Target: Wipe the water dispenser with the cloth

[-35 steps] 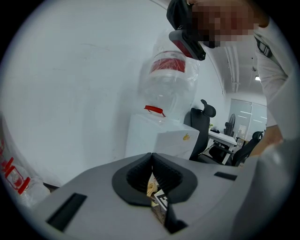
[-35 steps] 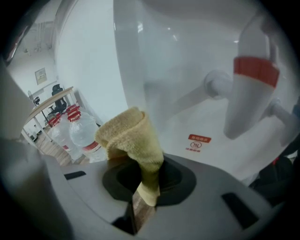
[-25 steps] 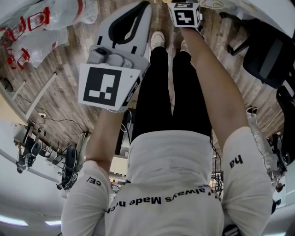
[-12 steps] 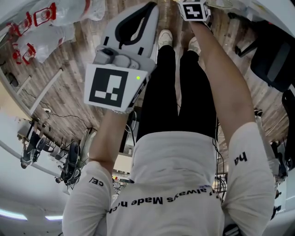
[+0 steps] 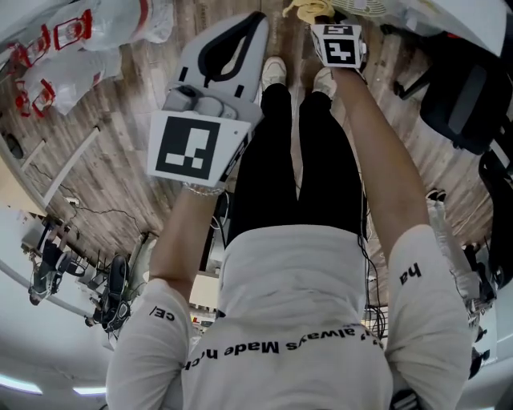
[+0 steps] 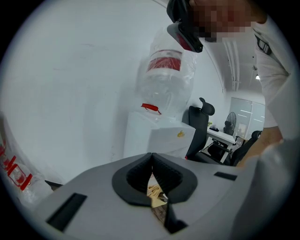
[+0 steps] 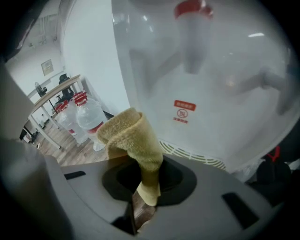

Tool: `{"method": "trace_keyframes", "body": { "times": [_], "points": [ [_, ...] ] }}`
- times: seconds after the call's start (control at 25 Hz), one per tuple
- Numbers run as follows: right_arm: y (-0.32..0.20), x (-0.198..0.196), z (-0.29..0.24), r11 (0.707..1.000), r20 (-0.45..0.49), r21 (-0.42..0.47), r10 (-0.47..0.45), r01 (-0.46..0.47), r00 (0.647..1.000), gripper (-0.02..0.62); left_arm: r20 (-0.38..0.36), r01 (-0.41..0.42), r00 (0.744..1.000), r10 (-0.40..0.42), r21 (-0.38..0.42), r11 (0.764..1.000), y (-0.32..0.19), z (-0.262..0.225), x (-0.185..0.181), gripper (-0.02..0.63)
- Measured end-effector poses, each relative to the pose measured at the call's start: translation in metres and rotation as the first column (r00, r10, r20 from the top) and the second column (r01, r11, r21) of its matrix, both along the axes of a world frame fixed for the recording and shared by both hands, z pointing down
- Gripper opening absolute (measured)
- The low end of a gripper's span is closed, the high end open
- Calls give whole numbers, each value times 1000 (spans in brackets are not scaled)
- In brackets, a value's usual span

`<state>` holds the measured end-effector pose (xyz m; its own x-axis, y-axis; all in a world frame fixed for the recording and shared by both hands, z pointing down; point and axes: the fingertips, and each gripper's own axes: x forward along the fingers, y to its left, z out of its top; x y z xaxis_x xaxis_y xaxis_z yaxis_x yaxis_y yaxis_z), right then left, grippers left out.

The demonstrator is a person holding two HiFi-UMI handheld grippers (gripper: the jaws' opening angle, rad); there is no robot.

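The white water dispenser (image 6: 161,138) carries an upturned clear bottle (image 6: 166,70). In the right gripper view the dispenser's white wall (image 7: 220,108), with a red label and a vent grille, stands very close ahead. My right gripper (image 7: 143,180) is shut on a folded yellow cloth (image 7: 133,136) that sticks up out of the jaws. In the head view the cloth (image 5: 307,9) shows at the top edge, just past the right gripper (image 5: 325,22). My left gripper (image 6: 152,159) is shut with nothing in it and is held apart from the dispenser (image 5: 228,44).
Spare water bottles in clear bags (image 5: 88,36) lie on the wooden floor at the left; they also show as bottles (image 7: 82,117) beside a desk. A black office chair (image 5: 465,88) stands at the right. Another chair (image 6: 200,123) and desks stand behind the dispenser.
My right gripper has shifted a little, and the yellow cloth now shows at the top of the head view. The left gripper has stayed almost where it was.
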<state>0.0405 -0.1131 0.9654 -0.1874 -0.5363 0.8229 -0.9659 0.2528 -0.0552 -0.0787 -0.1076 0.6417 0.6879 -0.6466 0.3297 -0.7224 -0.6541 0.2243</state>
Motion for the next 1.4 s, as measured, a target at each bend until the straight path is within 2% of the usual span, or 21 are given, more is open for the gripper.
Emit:
{"method": "trace_keyframes", "body": {
  "times": [0.2, 0.44, 0.6, 0.84, 1.2, 1.4],
  "points": [
    [39, 38, -40, 994, -29, 66, 89, -87, 996, 67, -34, -19, 999, 20, 30, 999, 9, -23, 14, 20],
    [67, 75, -123, 972, 18, 171, 161, -161, 987, 66, -56, -47, 997, 51, 68, 997, 15, -59, 29, 18],
    [80, 86, -180, 964, 59, 219, 141, -150, 988, 66, -63, -56, 996, 63, 105, 993, 18, -88, 34, 18],
    [105, 91, -268, 952, 97, 284, 86, -111, 992, 66, -60, -70, 995, 78, 116, 991, 34, -124, 37, 18],
    [115, 90, -404, 892, 141, 438, 56, -113, 988, 64, -89, -71, 992, 87, 171, 983, 64, -190, 39, 18],
    [119, 98, -477, 842, 141, 527, 49, -117, 989, 64, -119, -73, 988, 99, 210, 975, 77, -232, 44, 18]
  ]
}}
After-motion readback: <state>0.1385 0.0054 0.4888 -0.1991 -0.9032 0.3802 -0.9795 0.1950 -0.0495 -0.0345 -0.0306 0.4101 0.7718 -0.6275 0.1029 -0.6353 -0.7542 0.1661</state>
